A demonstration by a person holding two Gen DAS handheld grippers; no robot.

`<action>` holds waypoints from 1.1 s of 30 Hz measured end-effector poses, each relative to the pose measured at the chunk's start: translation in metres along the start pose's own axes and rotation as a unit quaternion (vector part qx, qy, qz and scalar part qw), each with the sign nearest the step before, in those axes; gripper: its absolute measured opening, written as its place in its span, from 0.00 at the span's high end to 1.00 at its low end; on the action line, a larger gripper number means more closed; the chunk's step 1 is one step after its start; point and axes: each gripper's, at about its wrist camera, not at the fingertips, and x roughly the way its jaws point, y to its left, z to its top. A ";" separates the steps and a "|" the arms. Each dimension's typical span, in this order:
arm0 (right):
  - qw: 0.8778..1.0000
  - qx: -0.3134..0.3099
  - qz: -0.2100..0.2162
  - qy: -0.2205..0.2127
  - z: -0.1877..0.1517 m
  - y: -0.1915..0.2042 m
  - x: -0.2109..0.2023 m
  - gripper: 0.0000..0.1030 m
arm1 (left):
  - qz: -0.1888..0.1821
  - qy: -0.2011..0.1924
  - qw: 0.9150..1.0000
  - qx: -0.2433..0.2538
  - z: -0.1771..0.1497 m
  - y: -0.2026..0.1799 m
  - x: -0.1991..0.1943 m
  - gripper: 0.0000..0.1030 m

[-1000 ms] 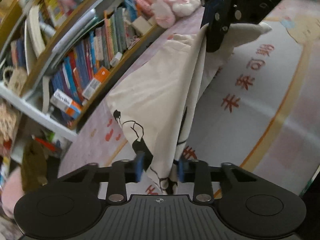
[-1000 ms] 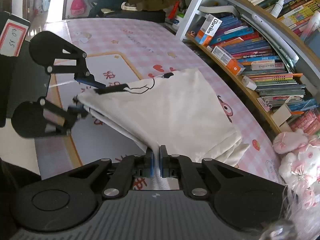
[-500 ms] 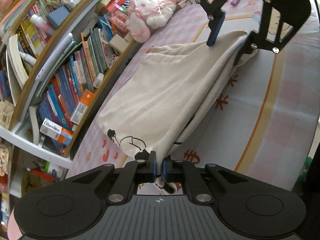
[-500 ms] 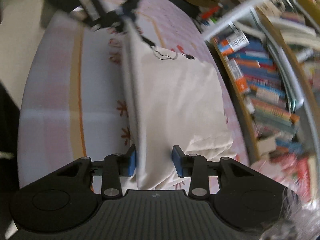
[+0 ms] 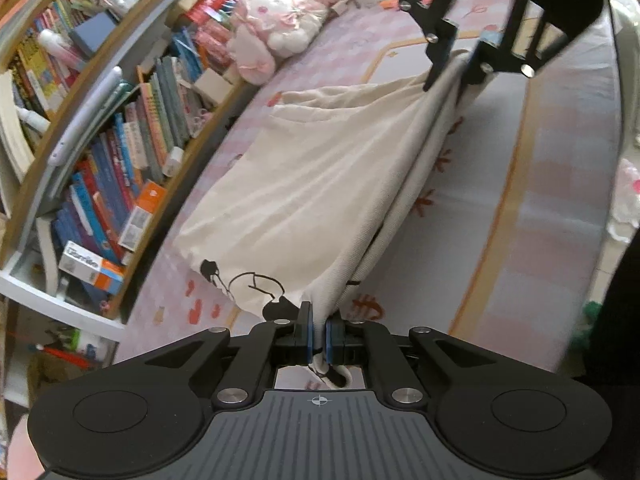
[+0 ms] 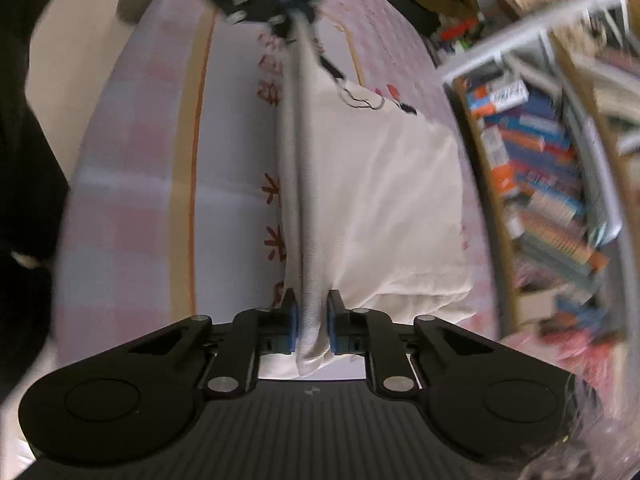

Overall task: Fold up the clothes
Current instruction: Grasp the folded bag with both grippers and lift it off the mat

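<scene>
Grips the cream garment (image 5: 320, 184) at both ends. Clamps the left gripper (image 5: 318, 336) tight on the corner beside the black line drawing (image 5: 256, 284), blue pads nearly meeting on a thin pinch of cloth, just as half a second ago (a full second back those same jaws stood apart around the hanging fabric). Closes the right gripper (image 6: 312, 328) in on a thick doubled fold at the opposite end: wide apart half a second ago with the cloth loose between them, now drawn in until the bunched fold fills the gap between the pads. Stretches that folded edge in a straight, raised ridge from one gripper to the other, seen running up the middle of the right wrist view to the blurred left gripper at the top. Leaves the rest of the garment spread on the pink checked mat (image 5: 540, 240), sloping down from the ridge towards the bookshelf (image 5: 120, 160) and lying flatter and broader than a second ago, when it hung in a narrow drape. Keeps the garment's far edge near the shelf foot, short of the pink plush toys (image 5: 272, 36) at the mat's end.
</scene>
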 end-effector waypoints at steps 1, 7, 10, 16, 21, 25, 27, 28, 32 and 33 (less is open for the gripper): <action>1.000 0.019 0.017 -0.001 0.000 -0.007 -0.005 0.88 | -0.013 0.001 1.000 0.000 0.000 0.000 -0.005 0.95; 0.988 0.099 0.121 -0.006 -0.007 -0.038 -0.046 0.88 | -0.128 -0.011 0.991 -0.032 0.004 0.018 -0.050 0.95; 0.976 0.134 0.173 -0.008 -0.010 -0.052 -0.067 0.88 | -0.185 -0.015 0.982 -0.042 0.006 0.029 -0.067 0.95; 0.965 0.151 0.212 -0.019 -0.004 -0.068 -0.092 0.89 | -0.215 -0.017 0.975 -0.050 0.011 0.052 -0.078 0.95; 0.969 0.156 0.186 -0.042 0.004 -0.097 -0.107 0.89 | -0.193 -0.035 0.979 -0.060 0.017 0.086 -0.077 0.95; 0.973 0.154 0.161 -0.058 0.009 -0.126 -0.113 0.90 | -0.180 -0.051 0.980 -0.070 0.021 0.114 -0.075 0.95; 0.975 0.153 0.150 -0.059 0.010 -0.138 -0.112 0.90 | -0.178 -0.058 0.979 -0.076 0.024 0.125 -0.071 0.95; 0.976 0.153 0.144 -0.058 0.010 -0.144 -0.111 0.91 | -0.177 -0.062 0.979 -0.079 0.026 0.131 -0.068 0.95; 0.976 0.162 0.139 -0.050 0.009 -0.163 -0.095 0.92 | -0.185 -0.065 0.977 -0.083 0.033 0.145 -0.053 0.95; 0.975 0.164 0.140 -0.047 0.009 -0.167 -0.089 0.92 | -0.188 -0.063 0.977 -0.084 0.034 0.147 -0.049 0.95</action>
